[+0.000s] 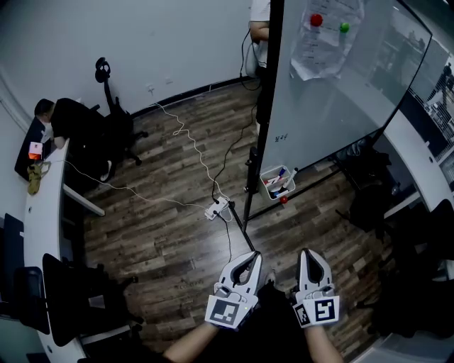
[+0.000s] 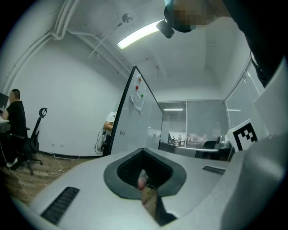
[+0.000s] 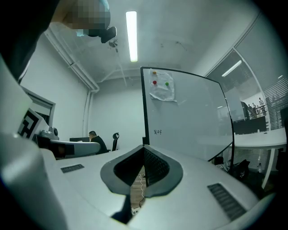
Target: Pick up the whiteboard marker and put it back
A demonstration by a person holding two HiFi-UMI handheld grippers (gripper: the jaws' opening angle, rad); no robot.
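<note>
We hold the left claw and right claw shut and empty, judging the marker basket at the foot of the whiteboard well out of reach.

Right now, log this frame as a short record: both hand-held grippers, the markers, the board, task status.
left hand-held gripper: jaws together, nothing held
right hand-held gripper: jaws together, nothing held
whiteboard: upright on its stand; paper sheet, red magnet, green magnet near top
whiteboard markers: in the clear tray at the board's lower edge
floor: power strip with cables
task status: no marker picked up; both hand-held grippers away from the tray
</note>
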